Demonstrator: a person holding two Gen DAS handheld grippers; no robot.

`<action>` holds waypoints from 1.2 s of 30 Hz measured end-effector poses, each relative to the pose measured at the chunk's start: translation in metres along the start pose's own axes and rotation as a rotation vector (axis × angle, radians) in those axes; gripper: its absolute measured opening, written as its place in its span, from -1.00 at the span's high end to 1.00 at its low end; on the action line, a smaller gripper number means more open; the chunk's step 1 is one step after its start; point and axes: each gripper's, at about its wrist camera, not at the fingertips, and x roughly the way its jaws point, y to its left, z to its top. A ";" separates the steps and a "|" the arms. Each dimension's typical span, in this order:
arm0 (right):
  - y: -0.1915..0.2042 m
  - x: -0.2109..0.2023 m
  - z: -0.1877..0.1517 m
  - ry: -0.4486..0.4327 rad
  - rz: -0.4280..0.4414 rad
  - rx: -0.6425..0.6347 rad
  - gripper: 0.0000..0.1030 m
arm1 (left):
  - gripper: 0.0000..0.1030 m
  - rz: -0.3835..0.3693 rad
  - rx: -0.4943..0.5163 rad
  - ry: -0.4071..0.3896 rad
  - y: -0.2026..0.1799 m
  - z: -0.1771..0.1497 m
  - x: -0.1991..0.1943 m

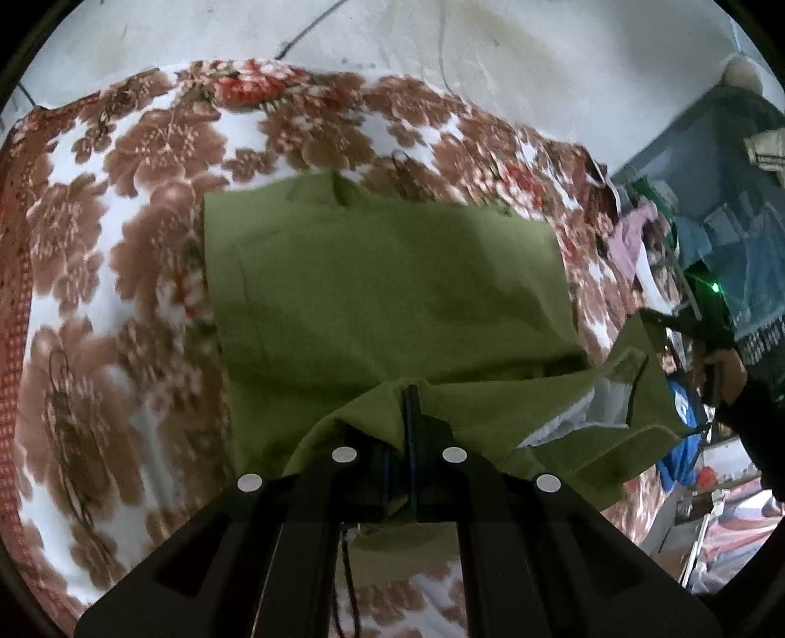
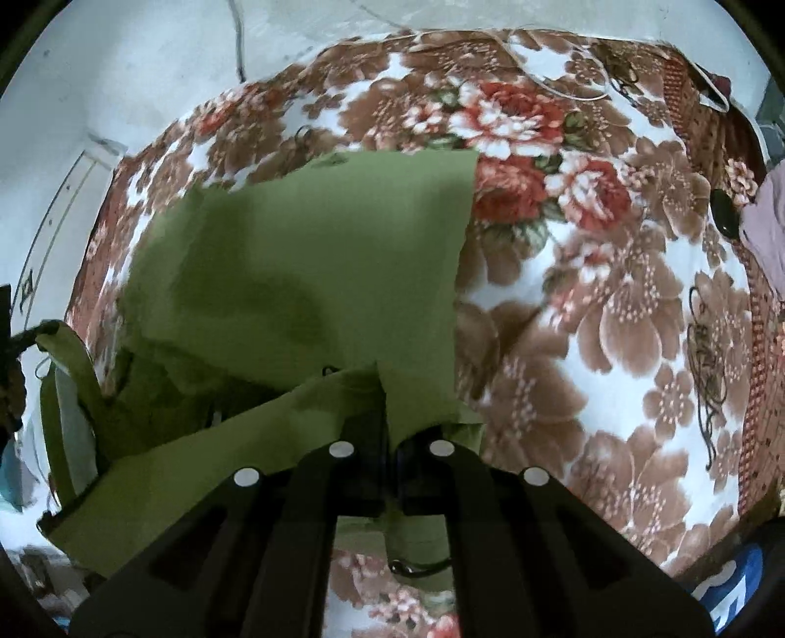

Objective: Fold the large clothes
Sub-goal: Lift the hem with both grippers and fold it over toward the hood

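An olive green garment [image 1: 382,289] lies spread on a floral blanket [image 1: 98,255] on a bed. My left gripper [image 1: 409,397] is shut on the garment's near edge and holds it lifted above the flat part. My right gripper [image 2: 385,392] is shut on the same near edge of the green garment [image 2: 304,275], which drapes over its fingers. The raised edge stretches between the two grippers. The right gripper also shows in the left wrist view [image 1: 687,319], at the far end of the cloth. Both sets of fingertips are hidden by fabric.
The floral blanket [image 2: 588,294] covers the bed around the garment. A pale wall [image 1: 441,44] stands behind the bed. A pink cloth [image 2: 770,230] lies at the bed's right edge. Clutter and a blue item [image 1: 682,441] sit beside the bed.
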 end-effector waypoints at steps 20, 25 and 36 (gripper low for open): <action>-0.048 0.148 0.176 0.068 -0.078 -0.002 0.95 | 0.94 0.111 0.012 0.111 0.079 0.176 0.144; -0.078 0.177 0.189 0.149 0.032 0.158 0.78 | 0.86 0.106 -0.210 0.141 0.125 0.184 0.163; -0.075 0.097 0.210 0.027 0.023 0.126 -0.90 | -0.80 -0.062 -0.475 0.060 0.161 0.188 0.115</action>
